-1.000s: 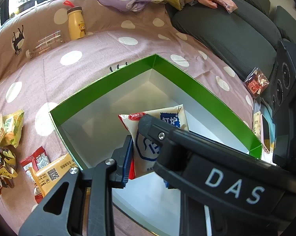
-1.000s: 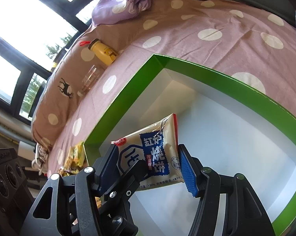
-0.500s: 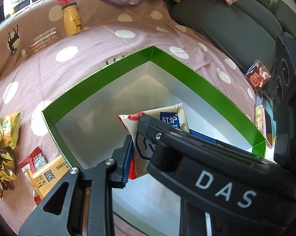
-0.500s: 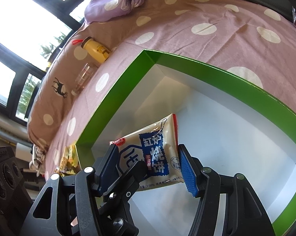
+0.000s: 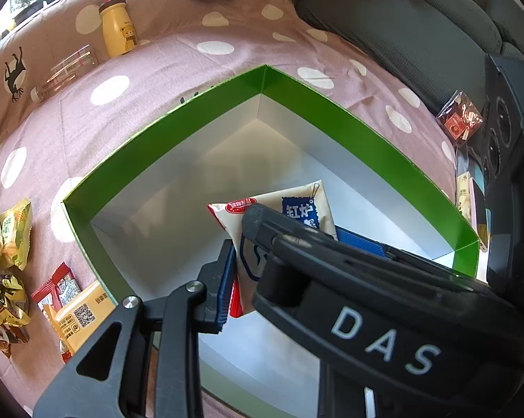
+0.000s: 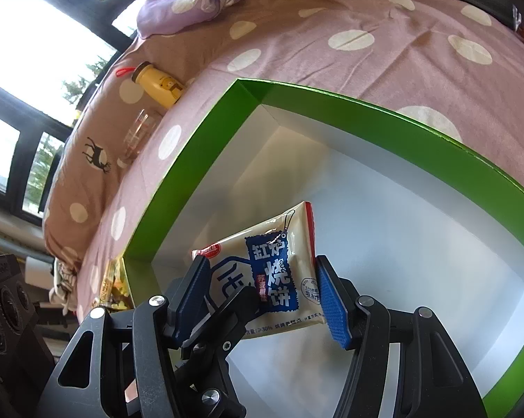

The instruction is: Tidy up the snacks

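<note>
A cream snack packet (image 5: 296, 209) with a blue label is pinched in my left gripper (image 5: 248, 261), held over the inside of a green box (image 5: 349, 118) with a white floor. In the right wrist view the same packet (image 6: 272, 271) sits between the blue pads of my right gripper (image 6: 262, 296), whose jaws stand wide on either side of it. The left gripper's finger crosses in front of the packet's lower left there. The box (image 6: 192, 160) holds nothing else that I can see.
Loose snacks lie left of the box: yellow packets (image 5: 14, 233), a red packet (image 5: 58, 287), an orange packet (image 5: 80, 313). A yellow bottle (image 5: 117, 28) and a clear glass (image 5: 70, 69) lie behind. A grey sofa cushion (image 5: 401, 28) and a red packet (image 5: 458, 120) are right.
Both grippers and the packet have risen slightly, so more of the box shows. The grip on the packet is unchanged.
</note>
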Available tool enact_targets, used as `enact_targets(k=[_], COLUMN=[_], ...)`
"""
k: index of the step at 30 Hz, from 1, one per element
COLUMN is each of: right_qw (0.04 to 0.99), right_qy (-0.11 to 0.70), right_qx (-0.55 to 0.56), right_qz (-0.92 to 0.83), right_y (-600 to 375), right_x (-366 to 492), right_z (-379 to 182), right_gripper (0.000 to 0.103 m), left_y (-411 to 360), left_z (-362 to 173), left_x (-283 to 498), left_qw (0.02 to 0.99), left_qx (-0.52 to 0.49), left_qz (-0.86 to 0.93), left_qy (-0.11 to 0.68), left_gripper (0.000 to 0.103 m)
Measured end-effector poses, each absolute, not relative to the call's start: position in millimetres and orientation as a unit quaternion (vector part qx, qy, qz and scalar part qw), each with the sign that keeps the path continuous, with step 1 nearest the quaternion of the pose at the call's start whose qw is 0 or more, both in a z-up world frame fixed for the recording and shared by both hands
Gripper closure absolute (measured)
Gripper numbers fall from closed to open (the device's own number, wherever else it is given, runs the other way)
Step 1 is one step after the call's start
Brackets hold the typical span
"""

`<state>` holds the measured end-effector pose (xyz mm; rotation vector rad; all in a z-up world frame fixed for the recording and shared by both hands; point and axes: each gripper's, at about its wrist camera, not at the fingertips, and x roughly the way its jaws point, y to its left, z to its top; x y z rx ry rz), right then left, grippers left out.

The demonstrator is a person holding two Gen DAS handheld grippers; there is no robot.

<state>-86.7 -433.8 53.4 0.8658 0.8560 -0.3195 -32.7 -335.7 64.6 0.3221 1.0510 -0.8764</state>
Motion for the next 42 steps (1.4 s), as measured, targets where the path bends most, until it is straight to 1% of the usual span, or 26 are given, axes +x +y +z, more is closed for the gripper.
enact_targets(k=[10, 14, 16, 17, 20, 22, 23, 24, 25, 26, 28, 31, 34, 38, 42], right_qw=[0.807, 0.819, 0.822, 0.826, 0.839, 0.848, 0.855, 0.859, 0.865, 0.869, 0.876, 0.884, 0.890, 0.891, 0.885], right_qy=[0.398, 0.384, 0.380, 0.377, 0.369, 0.361, 0.356, 0.354, 0.352, 0.351, 0.349, 0.354, 0.369, 0.401, 0.429], right_qx=[0.402, 0.397, 0.396, 0.391, 0.371, 0.363, 0.356, 0.351, 0.343, 0.336, 0.324, 0.299, 0.265, 0.213, 0.179], right_qz=[-0.168, -0.153, -0.151, -0.154, -0.149, -0.134, -0.122, -0.115, -0.105, -0.097, -0.082, -0.056, -0.034, -0.012, 0.000], right_y=[-438, -433, -430, -426, -414, -405, -397, -393, -386, -380, -369, -348, -323, -287, -262], right_x=[-90, -93, -94, -95, -95, -95, -95, -95, -95, -93, -91, -87, -80, -66, -55], right_z=[55, 64, 69, 73, 87, 95, 102, 106, 111, 115, 120, 127, 129, 123, 111], right_gripper=[0.039, 0.039, 0.039, 0.039, 0.039, 0.039, 0.040, 0.040, 0.040, 0.040, 0.040, 0.040, 0.040, 0.040, 0.040], left_y=[-334, -319, -305, -299, -270, -245, -233, -219, -204, -191, -160, -121, -81, -41, -19], left_z=[65, 77, 87, 92, 111, 125, 131, 137, 143, 147, 153, 153, 145, 122, 105], left_x=[-32, -35, -37, -39, -41, -41, -41, -42, -43, -43, -46, -51, -55, -51, -46], left_qw=[0.766, 0.778, 0.786, 0.790, 0.808, 0.824, 0.832, 0.840, 0.849, 0.856, 0.872, 0.886, 0.892, 0.882, 0.880], left_qx=[0.140, 0.121, 0.114, 0.109, 0.087, 0.067, 0.058, 0.049, 0.040, 0.033, 0.020, 0.006, -0.031, -0.082, -0.094], left_qz=[-0.393, -0.392, -0.387, -0.386, -0.372, -0.354, -0.343, -0.330, -0.315, -0.304, -0.269, -0.222, -0.187, -0.159, -0.120], left_qy=[0.489, 0.477, 0.468, 0.463, 0.448, 0.438, 0.433, 0.428, 0.422, 0.417, 0.408, 0.407, 0.411, 0.436, 0.450], left_gripper=[0.076, 0.070, 0.064, 0.062, 0.051, 0.041, 0.040, 0.036, 0.030, 0.027, 0.018, 0.011, 0.010, 0.010, 0.010])
